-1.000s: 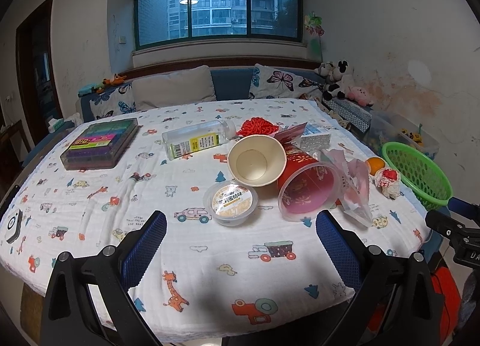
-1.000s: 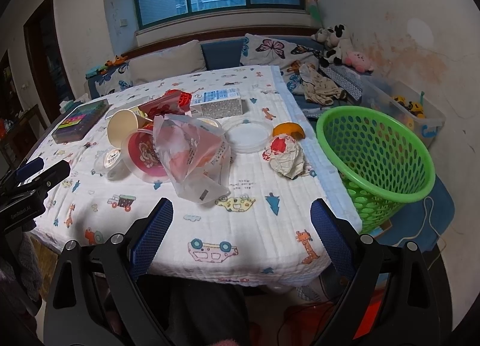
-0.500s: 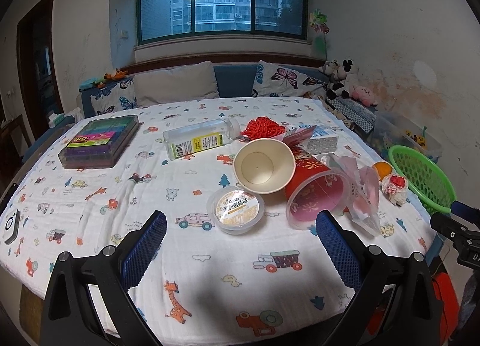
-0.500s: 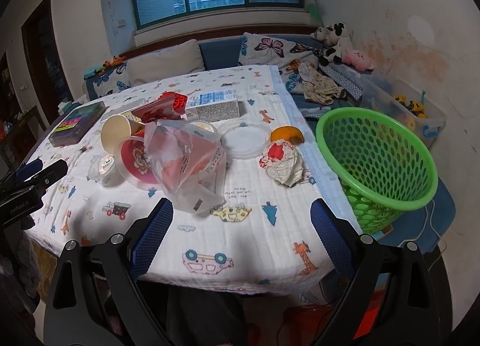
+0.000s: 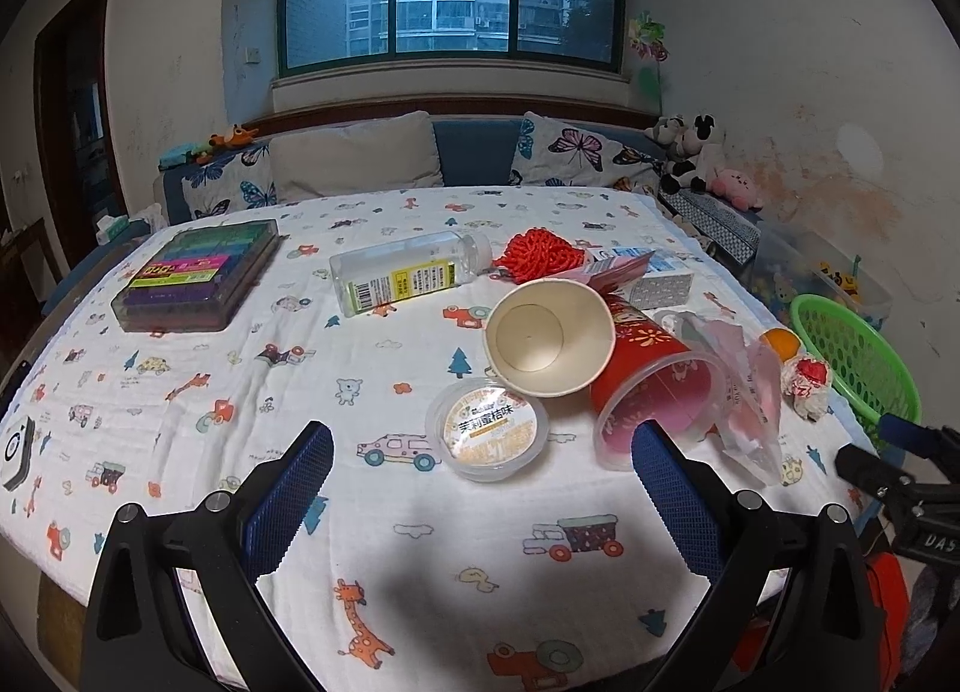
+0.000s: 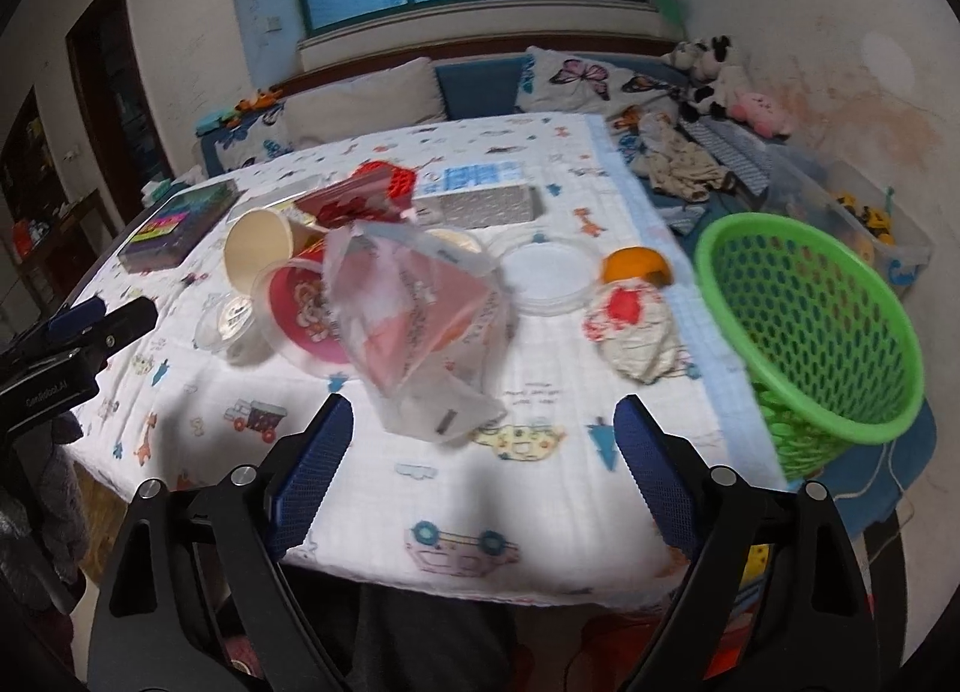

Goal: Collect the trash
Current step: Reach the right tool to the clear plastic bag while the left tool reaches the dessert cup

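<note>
Blue-padded right tongs closing — nothing between — near plastic bag.

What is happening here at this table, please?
A person holds a gripper in each hand over a table littered with trash. Nothing is picked up yet. The left gripper is open and empty, facing a small sealed tub and a tipped paper cup. The right gripper holds nothing; its jaws are closing slightly just short of a crumpled plastic bag. A green basket waits at the table's right edge.
</note>
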Action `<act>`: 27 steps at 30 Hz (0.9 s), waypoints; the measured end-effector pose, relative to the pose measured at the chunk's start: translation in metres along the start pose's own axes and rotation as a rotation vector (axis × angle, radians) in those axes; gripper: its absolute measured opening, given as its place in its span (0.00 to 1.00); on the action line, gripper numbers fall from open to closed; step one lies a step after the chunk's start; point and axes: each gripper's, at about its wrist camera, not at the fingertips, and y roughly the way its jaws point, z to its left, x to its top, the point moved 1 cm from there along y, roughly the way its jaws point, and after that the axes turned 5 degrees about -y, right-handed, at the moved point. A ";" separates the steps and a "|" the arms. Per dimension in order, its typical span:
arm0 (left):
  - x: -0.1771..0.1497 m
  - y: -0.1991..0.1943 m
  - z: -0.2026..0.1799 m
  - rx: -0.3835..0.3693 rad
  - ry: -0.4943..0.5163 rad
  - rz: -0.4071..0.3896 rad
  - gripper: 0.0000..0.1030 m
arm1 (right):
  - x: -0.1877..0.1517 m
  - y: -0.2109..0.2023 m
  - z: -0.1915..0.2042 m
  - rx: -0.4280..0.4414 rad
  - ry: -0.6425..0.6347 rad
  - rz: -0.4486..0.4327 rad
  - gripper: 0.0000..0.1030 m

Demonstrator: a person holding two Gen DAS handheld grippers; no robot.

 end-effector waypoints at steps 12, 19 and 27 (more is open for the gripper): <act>-0.005 0.024 0.016 -0.025 -0.003 0.065 0.94 | 0.009 0.046 0.025 0.016 -0.080 0.029 0.69; -0.004 0.051 0.017 -0.063 0.029 0.122 0.94 | 0.013 0.062 0.025 0.004 -0.093 0.046 0.59; -0.002 0.078 0.015 -0.120 0.066 0.180 0.94 | 0.012 0.061 0.016 0.012 -0.067 0.050 0.35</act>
